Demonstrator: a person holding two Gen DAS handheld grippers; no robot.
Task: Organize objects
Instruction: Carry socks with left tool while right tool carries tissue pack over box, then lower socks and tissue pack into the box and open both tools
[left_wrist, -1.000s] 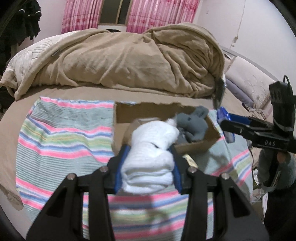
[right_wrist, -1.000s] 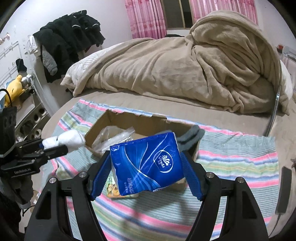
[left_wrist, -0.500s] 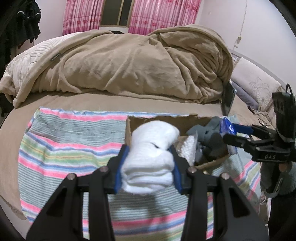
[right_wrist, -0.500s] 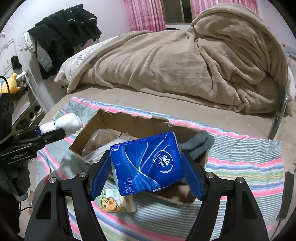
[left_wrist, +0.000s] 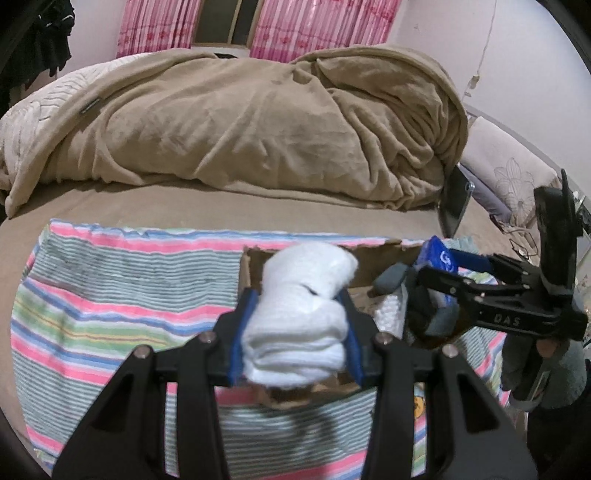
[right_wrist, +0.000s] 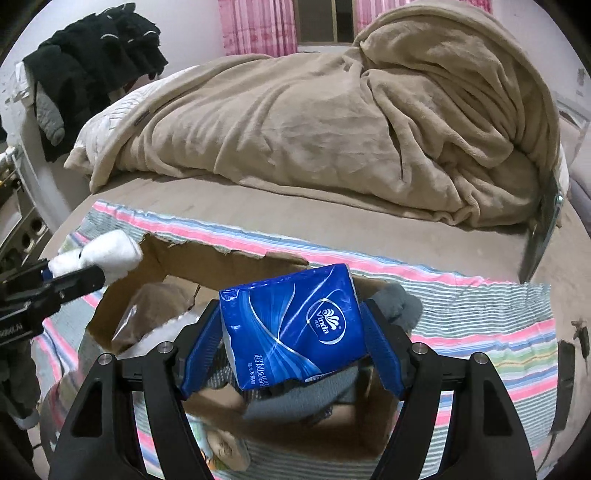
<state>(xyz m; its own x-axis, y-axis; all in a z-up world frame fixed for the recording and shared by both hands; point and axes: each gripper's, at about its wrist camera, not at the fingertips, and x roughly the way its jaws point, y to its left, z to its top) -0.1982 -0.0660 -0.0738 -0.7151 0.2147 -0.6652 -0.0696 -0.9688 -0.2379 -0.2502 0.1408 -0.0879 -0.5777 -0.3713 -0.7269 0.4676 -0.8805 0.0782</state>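
Seeing, on my left wrist view, left gripper (left_wrist: 295, 332) pinching the white rolled towel (left_wrist: 301, 317) over the cardboard box (left_wrist: 251, 269) near edge. On the right wrist view, my right gripper (right_wrist: 291, 336) clamps the blue tissue pack (right_wrist: 291, 325) above the box's open top, grey sock (right_wrist: 397, 304) just behind.

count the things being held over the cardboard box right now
2: white socks in the left gripper at the box edge, blue tissue pack in the right gripper above its middle.

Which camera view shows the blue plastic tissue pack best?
The right wrist view: the blue plastic tissue pack faces the camera, held in the right gripper. The left wrist view shows only its edge.
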